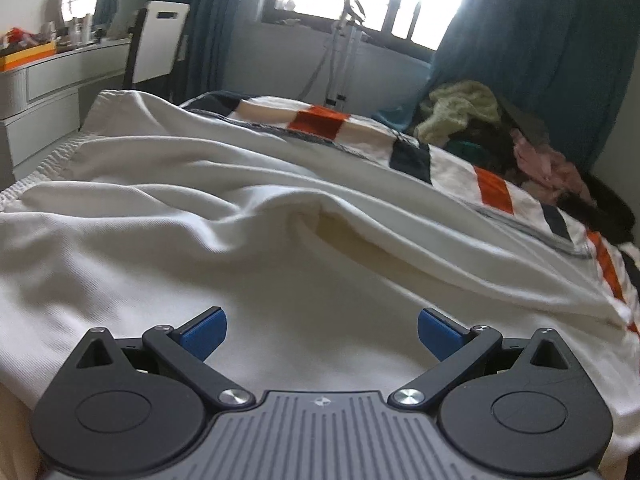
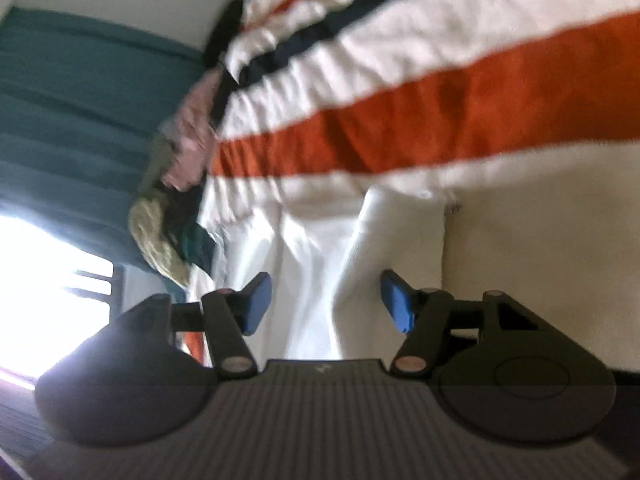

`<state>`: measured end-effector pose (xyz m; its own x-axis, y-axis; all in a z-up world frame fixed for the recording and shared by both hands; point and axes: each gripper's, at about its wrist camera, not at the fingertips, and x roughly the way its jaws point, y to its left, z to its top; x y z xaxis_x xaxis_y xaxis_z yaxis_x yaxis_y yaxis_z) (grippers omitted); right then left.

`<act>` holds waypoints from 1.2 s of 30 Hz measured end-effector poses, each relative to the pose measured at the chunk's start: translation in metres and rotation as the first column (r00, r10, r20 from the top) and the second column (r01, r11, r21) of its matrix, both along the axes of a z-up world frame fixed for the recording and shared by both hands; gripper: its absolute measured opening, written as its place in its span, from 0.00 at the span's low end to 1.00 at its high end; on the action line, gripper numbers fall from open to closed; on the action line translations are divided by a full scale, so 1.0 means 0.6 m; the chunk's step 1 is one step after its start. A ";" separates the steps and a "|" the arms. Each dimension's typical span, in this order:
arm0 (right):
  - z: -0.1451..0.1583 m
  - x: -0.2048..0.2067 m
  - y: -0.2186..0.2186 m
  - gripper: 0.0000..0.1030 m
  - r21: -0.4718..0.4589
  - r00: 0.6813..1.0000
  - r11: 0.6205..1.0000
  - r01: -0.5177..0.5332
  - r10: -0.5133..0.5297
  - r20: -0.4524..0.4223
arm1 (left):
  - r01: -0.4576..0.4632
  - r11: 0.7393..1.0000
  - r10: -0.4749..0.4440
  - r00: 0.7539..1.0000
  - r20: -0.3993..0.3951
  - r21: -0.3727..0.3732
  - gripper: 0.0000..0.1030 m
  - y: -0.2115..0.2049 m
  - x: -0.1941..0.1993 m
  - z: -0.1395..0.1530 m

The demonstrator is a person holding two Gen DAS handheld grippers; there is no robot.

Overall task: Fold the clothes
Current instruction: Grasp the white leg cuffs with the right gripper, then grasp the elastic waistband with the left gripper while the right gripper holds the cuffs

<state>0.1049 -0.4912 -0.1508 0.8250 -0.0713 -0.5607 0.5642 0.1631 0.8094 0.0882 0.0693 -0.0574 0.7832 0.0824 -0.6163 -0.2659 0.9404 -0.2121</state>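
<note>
A large white garment [image 1: 224,216] with an elastic waistband at its left edge lies spread and rumpled over a bed. My left gripper [image 1: 322,334] hovers just above its near part, open and empty, blue pads wide apart. In the rotated, blurred right wrist view, my right gripper [image 2: 326,300] is open and empty, with a fold of the white garment [image 2: 316,248] lying between and beyond its pads.
An orange, navy and white striped blanket [image 1: 492,188] covers the bed; it also shows in the right wrist view [image 2: 420,112]. A pile of other clothes [image 1: 480,128] sits at the far right by teal curtains [image 1: 540,40]. A white dresser [image 1: 52,80] stands at left.
</note>
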 end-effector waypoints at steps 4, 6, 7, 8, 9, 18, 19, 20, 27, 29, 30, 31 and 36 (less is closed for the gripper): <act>-0.036 0.004 0.001 0.61 0.042 0.993 0.999 0.015 -0.010 -0.120 | -0.045 0.998 0.044 0.999 -0.026 -0.033 1.00 0.015 0.005 -0.007; -0.040 0.008 0.004 0.57 0.015 0.989 1.000 0.007 -0.005 -0.151 | -0.062 0.997 0.060 0.997 -0.042 -0.050 1.00 0.021 0.007 -0.011; -0.037 0.011 0.007 0.45 -0.017 0.986 1.000 0.005 -0.007 -0.167 | -0.072 0.996 0.069 0.996 -0.048 -0.058 1.00 0.025 0.008 -0.013; -0.034 0.013 0.009 0.34 -0.049 0.983 0.999 0.002 -0.011 -0.182 | -0.083 0.995 0.080 0.995 -0.053 -0.061 1.00 0.029 0.008 -0.014; -0.032 0.013 0.012 0.28 -0.068 0.983 0.998 0.005 -0.017 -0.183 | -0.096 0.993 0.092 0.994 -0.056 -0.065 1.00 0.034 0.007 -0.014; -0.014 -0.003 0.017 0.08 -0.146 0.995 0.989 0.022 -0.036 -0.091 | -0.302 0.938 0.305 0.952 -0.011 -0.168 0.98 0.156 -0.033 0.048; -0.010 -0.004 0.018 0.08 -0.159 0.996 0.987 0.020 -0.034 -0.088 | -0.325 0.930 0.331 0.944 0.005 -0.171 0.98 0.174 -0.042 0.062; -0.009 -0.005 0.017 0.08 -0.159 0.996 0.987 0.023 -0.037 -0.084 | -0.346 0.922 0.355 0.935 0.019 -0.175 0.98 0.193 -0.050 0.075; -0.007 -0.007 0.018 0.08 -0.164 0.995 0.986 0.034 -0.048 -0.085 | -0.479 0.860 0.490 0.871 0.022 -0.173 0.99 0.329 -0.122 0.121; -0.006 -0.007 0.019 0.08 -0.176 0.995 0.984 0.030 -0.046 -0.091 | -0.502 0.842 0.513 0.858 0.006 -0.198 0.99 0.364 -0.149 0.117; -0.005 -0.007 0.020 0.08 -0.182 0.995 0.983 0.028 -0.046 -0.093 | -0.512 0.830 0.523 0.852 -0.013 -0.221 0.99 0.380 -0.161 0.111; -0.005 -0.007 0.020 0.08 -0.183 0.994 0.983 0.027 -0.045 -0.095 | -0.524 0.815 0.533 0.845 -0.034 -0.247 0.99 0.397 -0.174 0.104; -0.007 -0.013 0.018 0.08 -0.168 0.994 0.985 0.031 -0.047 -0.095 | -0.565 0.683 0.573 0.807 -0.140 -0.464 0.96 0.481 -0.247 0.053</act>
<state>0.0971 -0.4802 -0.1550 0.7614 -0.2009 -0.6164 0.6479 0.2667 0.7135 -0.0600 0.3582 -0.0255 0.6909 0.2256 -0.6869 -0.7096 0.3932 -0.5846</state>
